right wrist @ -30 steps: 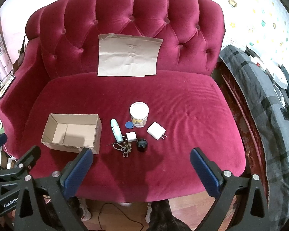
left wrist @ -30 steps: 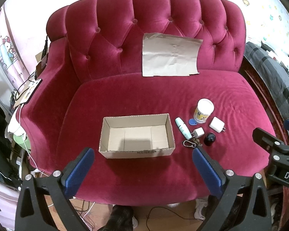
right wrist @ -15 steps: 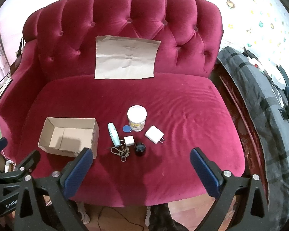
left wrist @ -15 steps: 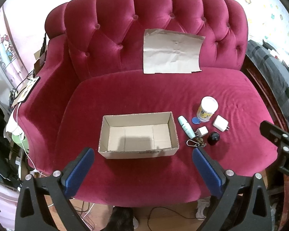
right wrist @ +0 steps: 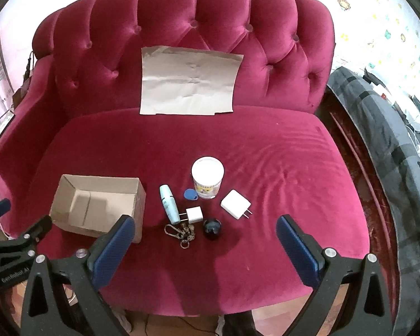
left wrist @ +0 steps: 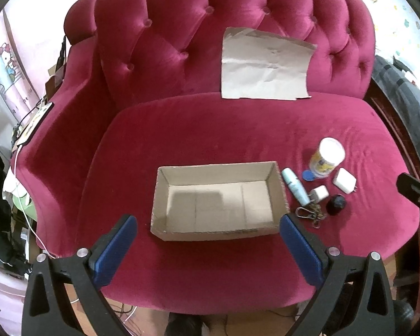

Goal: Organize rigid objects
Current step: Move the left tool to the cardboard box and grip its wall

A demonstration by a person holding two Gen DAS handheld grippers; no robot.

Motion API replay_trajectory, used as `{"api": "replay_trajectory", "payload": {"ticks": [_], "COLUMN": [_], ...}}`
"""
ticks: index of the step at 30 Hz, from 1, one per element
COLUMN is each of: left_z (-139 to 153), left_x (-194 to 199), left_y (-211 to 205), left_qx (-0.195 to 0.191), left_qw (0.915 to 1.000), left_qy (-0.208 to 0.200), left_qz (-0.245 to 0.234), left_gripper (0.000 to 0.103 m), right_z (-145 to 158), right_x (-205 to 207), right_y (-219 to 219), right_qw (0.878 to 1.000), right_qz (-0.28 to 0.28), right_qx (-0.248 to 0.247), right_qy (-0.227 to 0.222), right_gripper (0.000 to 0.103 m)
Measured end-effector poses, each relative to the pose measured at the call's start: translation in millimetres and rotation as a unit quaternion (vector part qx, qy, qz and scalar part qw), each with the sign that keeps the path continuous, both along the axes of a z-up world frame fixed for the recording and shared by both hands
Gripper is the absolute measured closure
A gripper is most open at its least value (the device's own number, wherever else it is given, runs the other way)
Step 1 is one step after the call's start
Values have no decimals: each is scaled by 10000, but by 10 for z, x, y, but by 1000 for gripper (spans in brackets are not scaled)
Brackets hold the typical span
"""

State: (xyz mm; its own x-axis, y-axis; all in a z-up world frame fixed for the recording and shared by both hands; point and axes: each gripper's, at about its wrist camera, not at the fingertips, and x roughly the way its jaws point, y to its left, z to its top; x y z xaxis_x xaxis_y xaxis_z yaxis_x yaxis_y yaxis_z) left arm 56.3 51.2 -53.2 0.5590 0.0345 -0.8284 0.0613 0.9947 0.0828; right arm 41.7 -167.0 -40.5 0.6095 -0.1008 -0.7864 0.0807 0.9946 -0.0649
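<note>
Left wrist view: the left claw (left wrist: 207,247) hangs with its blue pads wide apart and empty over the front edge of a red tufted sofa (left wrist: 238,128). An open, empty cardboard box (left wrist: 218,200) sits on the seat between the pads. At 3 o'clock of the box lie the small objects: a pale blue tube (left wrist: 295,186) just beside the box wall, a white-lidded jar (left wrist: 326,158), a blue tag (left wrist: 308,175), a large white charger (left wrist: 344,180), a small white plug (left wrist: 320,193), a black round object (left wrist: 336,204) and a key ring (left wrist: 310,214). A brown paper sheet (left wrist: 266,64) leans on the backrest at 12 o'clock.

Right wrist view: the right claw (right wrist: 204,247) is likewise spread and empty, the cluster lying between its pads; the key ring (right wrist: 182,232) touches the small white plug (right wrist: 194,214).
</note>
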Motion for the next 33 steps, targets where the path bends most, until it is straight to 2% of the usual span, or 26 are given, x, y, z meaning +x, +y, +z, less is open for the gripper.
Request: {"api": "replay_trajectory", "payload": {"ticks": [14, 25, 33], "left_z": [-636, -1148, -1400], "left_x": [493, 719, 819], "left_y": [499, 864, 1066], "left_qx": [83, 32, 122], "left_qw": [9992, 9969, 9964], "left_qy": [243, 455, 548], "left_qz": [315, 647, 638], "left_gripper": [0, 0, 0], "right_z": [-546, -905, -1132], "right_x": [501, 825, 947], "right_y": [-40, 30, 64], "right_qw": [9998, 9992, 9987], "right_qz": [80, 265, 323], "right_qx": [73, 126, 162], "right_qy": [178, 270, 354], "right_gripper": [0, 0, 0]}}
